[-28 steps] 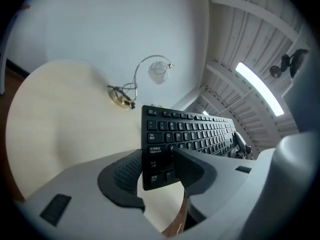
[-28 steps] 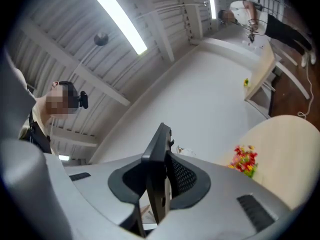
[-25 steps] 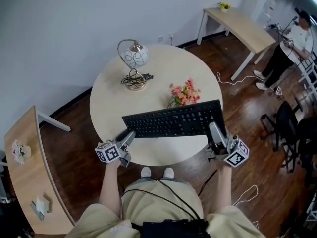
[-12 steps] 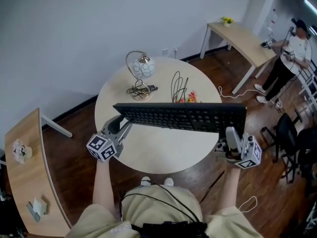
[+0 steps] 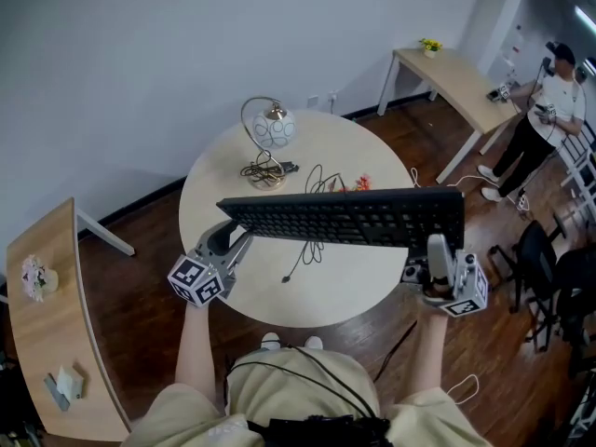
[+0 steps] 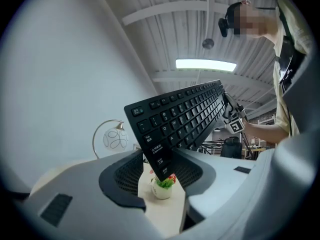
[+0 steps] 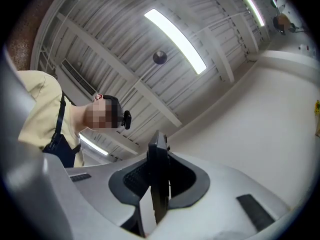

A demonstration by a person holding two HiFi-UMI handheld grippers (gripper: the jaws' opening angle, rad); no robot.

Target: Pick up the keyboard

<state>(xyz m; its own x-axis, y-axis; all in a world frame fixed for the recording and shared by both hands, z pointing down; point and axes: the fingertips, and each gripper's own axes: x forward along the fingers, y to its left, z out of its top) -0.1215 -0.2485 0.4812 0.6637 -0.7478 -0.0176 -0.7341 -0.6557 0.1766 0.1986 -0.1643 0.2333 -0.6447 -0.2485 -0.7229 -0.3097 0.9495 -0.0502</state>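
Note:
The black keyboard (image 5: 345, 218) hangs in the air above the round table (image 5: 233, 180), its keys tipped toward the head camera. Its thin cable (image 5: 304, 236) dangles from the back down to the tabletop. My left gripper (image 5: 229, 237) is shut on the keyboard's left end, and in the left gripper view that corner of the keyboard (image 6: 185, 114) sits pinched between the jaws of the left gripper (image 6: 162, 171). My right gripper (image 5: 436, 247) is shut on the right end. In the right gripper view the keyboard (image 7: 159, 174) shows edge-on, clamped by the right gripper (image 7: 159, 196).
A globe lamp (image 5: 270, 128) stands at the back of the table, and pink flowers (image 5: 358, 182) peek over the keyboard. A wooden side desk (image 5: 47, 324) is at the left, another desk (image 5: 456, 68) at the far right. A person (image 5: 545, 101) stands there, near black chairs (image 5: 545, 250).
Both grippers have lifted the keyboard off the table and tipped its keys toward the camera. The cable now hangs loose beneath it. Little has moved in the last half second.

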